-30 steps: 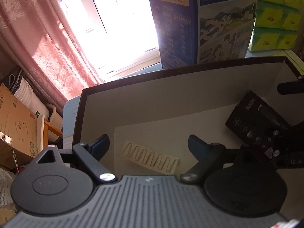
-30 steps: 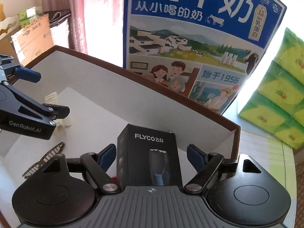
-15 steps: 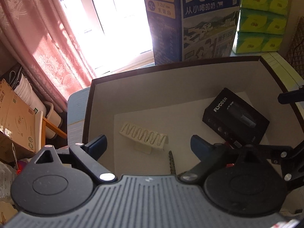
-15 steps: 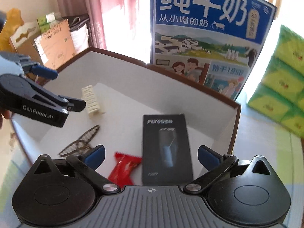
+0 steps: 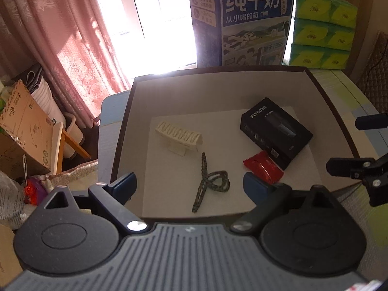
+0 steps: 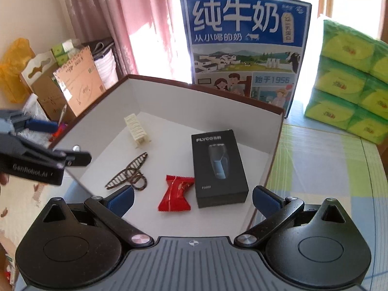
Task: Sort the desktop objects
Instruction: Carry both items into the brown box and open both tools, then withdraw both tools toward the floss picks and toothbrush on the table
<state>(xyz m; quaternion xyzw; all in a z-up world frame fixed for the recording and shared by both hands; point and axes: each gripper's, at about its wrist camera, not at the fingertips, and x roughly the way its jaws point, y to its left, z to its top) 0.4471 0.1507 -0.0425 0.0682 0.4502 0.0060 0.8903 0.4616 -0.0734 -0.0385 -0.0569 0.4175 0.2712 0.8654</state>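
A brown-rimmed white box (image 5: pixel 218 69) (image 6: pixel 206 88) holds a cream hair claw (image 5: pixel 178 134) (image 6: pixel 137 131), a dark patterned hair clip (image 5: pixel 208 184) (image 6: pixel 128 173), a red candy packet (image 5: pixel 263 167) (image 6: pixel 177 192) and a black FLYCO shaver box (image 5: pixel 276 128) (image 6: pixel 218 165). My left gripper (image 5: pixel 189 185) (image 6: pixel 72 141) hovers open above the box's near left edge and holds nothing. My right gripper (image 6: pixel 192 198) (image 5: pixel 344 144) hangs open over the near right edge, also with nothing in it. All the items lie flat on the box floor, apart from the fingers.
A tall blue milk carton (image 5: pixel 254 24) (image 6: pixel 245 41) stands just behind the box. Green tissue packs (image 5: pixel 322 29) (image 6: pixel 346 77) are stacked at the back right on a checked cloth (image 6: pixel 315 169). Pink curtains (image 5: pixel 60 36) and cardboard boxes (image 5: pixel 21 126) fill the left.
Both grippers have drawn back and up from inside the box. The right jaws widened around the shaver box, which stays lying there. The hair clip and candy have come into view.
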